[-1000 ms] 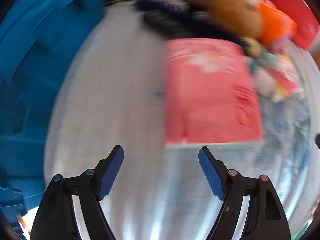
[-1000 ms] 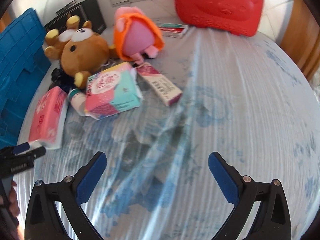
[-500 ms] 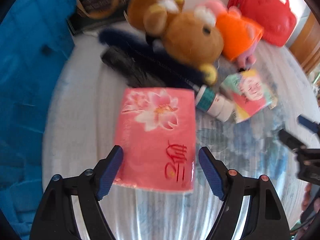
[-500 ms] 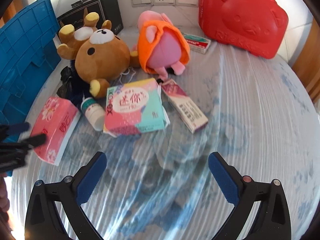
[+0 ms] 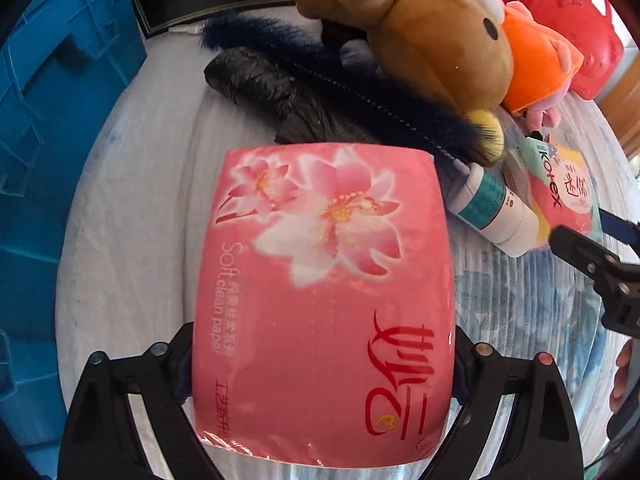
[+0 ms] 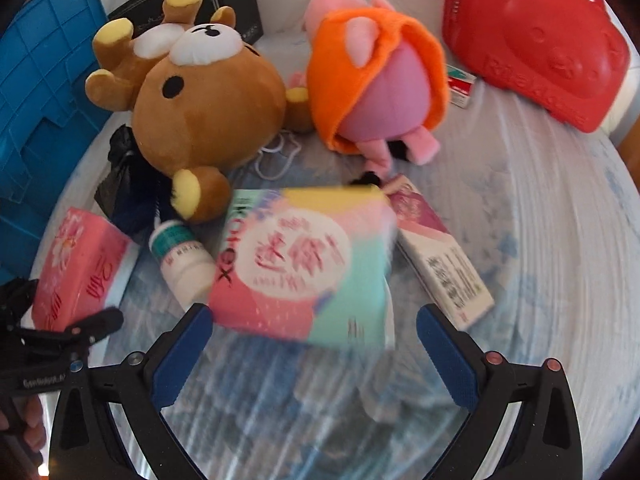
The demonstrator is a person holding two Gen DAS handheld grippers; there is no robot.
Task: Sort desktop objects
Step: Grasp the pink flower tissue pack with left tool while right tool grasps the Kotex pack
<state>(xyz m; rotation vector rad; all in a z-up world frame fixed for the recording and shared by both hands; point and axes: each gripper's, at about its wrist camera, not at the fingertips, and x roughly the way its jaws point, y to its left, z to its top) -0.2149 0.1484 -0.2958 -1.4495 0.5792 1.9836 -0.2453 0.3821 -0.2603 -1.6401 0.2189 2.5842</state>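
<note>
Fingers of the left gripper [image 5: 322, 364] sit on either side of the pink tissue pack [image 5: 324, 300], their pads hidden behind its edges; whether they grip it cannot be told. Fingers of the right gripper [image 6: 316, 356] stand wide apart, nothing between them; the Kotex pack [image 6: 304, 264] lies just ahead of them on the table [image 6: 540, 240]. Beside the tissue pack lies a white bottle [image 5: 494, 210] on its side; a slim box [image 6: 440, 264] touches the Kotex pack's right edge. Farther back rest a brown bear [image 6: 200, 120] and an orange-hooded pink plush [image 6: 380, 80]. A blue crate [image 5: 52, 128] stands at left; a red case [image 6: 536, 40] at the far right.
</note>
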